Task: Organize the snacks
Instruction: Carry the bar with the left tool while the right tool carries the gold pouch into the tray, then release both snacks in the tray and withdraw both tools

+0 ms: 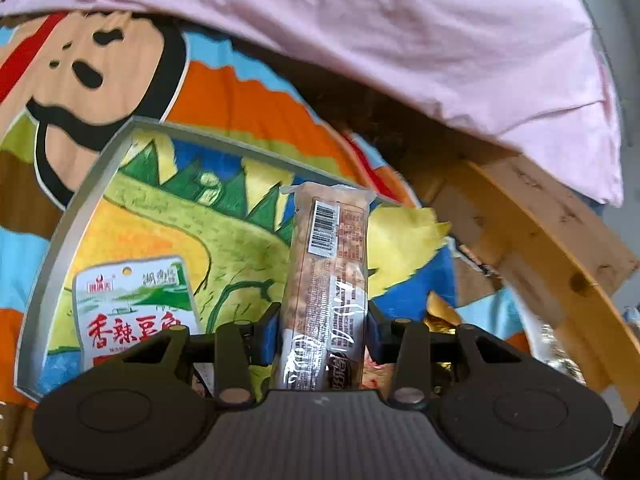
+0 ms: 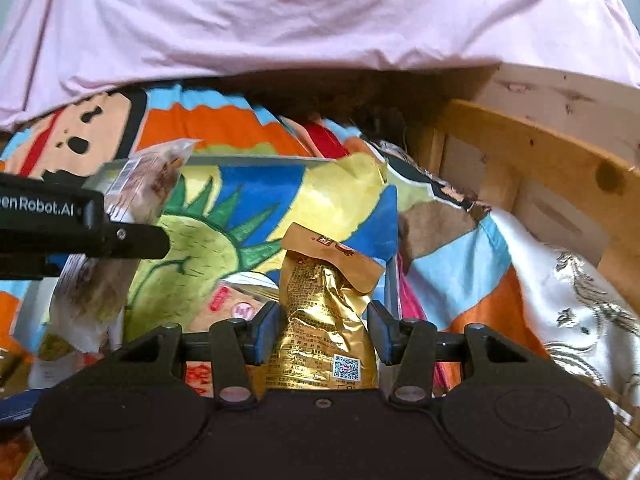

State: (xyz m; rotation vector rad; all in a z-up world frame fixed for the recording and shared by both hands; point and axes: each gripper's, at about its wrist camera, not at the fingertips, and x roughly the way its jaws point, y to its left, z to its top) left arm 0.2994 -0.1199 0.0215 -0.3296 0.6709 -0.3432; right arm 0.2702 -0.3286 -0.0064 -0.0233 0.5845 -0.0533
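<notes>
While the left gripper (image 1: 322, 316) clamps the long clear-wrapped snack bar (image 1: 326, 280) and the right gripper (image 2: 322, 330) grips the gold pouch (image 2: 324, 320) above the clear tray (image 1: 60, 232), each should lower flat beside the tofu packet (image 1: 134, 308).

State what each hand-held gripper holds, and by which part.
Left hand-held gripper: clear-wrapped snack bar, near its lower end. Right hand-held gripper: gold snack pouch, around its lower middle.

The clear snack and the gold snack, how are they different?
The clear snack is long and see-through, with a barcode; the gold snack is crinkly, shiny foil with a square code. The left gripper holds the clear one, the right gripper the gold one. Both stand upright.
</notes>
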